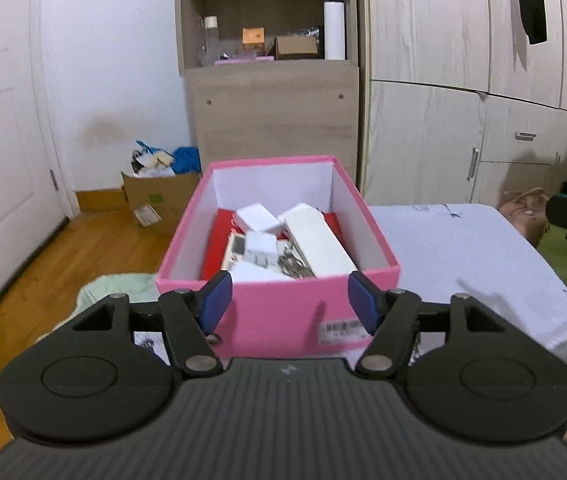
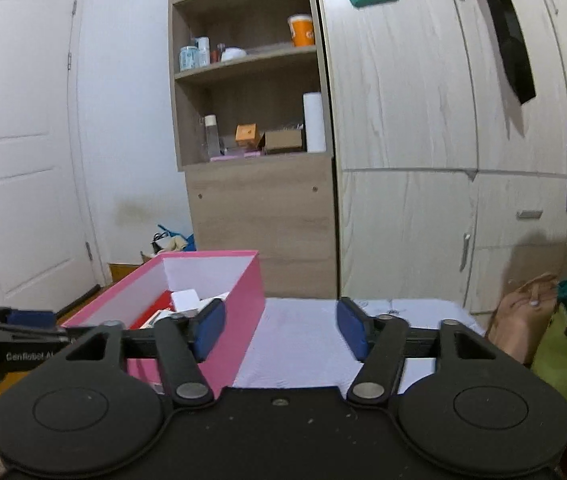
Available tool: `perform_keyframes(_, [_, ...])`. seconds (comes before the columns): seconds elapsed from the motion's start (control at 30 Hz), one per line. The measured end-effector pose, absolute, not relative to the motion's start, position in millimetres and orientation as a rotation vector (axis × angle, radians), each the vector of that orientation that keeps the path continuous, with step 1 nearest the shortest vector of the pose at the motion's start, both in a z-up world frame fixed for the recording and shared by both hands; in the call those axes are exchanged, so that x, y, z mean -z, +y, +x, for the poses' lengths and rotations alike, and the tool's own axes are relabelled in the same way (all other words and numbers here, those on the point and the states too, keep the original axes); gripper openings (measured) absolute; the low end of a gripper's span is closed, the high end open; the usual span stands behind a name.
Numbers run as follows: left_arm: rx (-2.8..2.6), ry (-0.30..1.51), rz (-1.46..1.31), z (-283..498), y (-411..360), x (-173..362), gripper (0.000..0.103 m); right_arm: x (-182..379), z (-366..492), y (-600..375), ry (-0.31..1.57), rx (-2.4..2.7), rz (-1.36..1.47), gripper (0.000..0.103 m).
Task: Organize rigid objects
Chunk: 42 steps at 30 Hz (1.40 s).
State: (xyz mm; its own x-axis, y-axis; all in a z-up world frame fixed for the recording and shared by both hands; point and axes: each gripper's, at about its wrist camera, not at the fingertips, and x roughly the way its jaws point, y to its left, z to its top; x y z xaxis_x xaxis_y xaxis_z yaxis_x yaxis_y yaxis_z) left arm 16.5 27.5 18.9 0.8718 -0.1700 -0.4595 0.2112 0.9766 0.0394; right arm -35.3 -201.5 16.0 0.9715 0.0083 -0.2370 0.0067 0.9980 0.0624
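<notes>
The pink box (image 1: 279, 312) of white cartons sits mid-frame on the white-sheeted bed (image 1: 463, 248), and with your left tool (image 1: 289, 304) and right tool (image 2: 281, 330) both wide and empty, a careless approach could shove it off the edge.

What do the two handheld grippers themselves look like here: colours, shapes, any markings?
Both match: the left gripper and right gripper have black angular linkage arms with silver pivot pins, round black discs on each side, and blue pads on the fingers. White lettering, partly legible, marks the left gripper's side in the right wrist view.
</notes>
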Motion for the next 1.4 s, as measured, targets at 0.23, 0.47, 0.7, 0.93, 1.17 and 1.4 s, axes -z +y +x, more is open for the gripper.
perform_keyframes(0.23, [0.164, 0.419, 0.076, 6, 31, -14, 0.079, -2, -47, -194, 0.246, 0.051, -0.018, 0.095])
perform_keyframes(0.47, [0.108, 0.364, 0.093, -1, 31, -1, 0.096, 8, -51, -196, 0.237, 0.085, -0.070, 0.103])
perform_keyframes(0.7, [0.135, 0.382, 0.081, 3, 28, 0, 0.101, 14, -52, -205, 0.255, 0.051, 0.033, 0.103])
perform_keyframes(0.93, [0.147, 0.416, 0.055, 7, 25, 5, 0.103, 15, -53, -205, 0.248, 0.046, 0.023, 0.103])
perform_keyframes(1.17, [0.151, 0.439, 0.044, 5, 23, 14, 0.103, 17, -54, -204, 0.256, 0.034, 0.031, 0.103])
perform_keyframes(1.4, [0.164, 0.474, 0.005, 8, 23, 20, 0.103, 17, -51, -206, 0.263, 0.029, 0.052, 0.103])
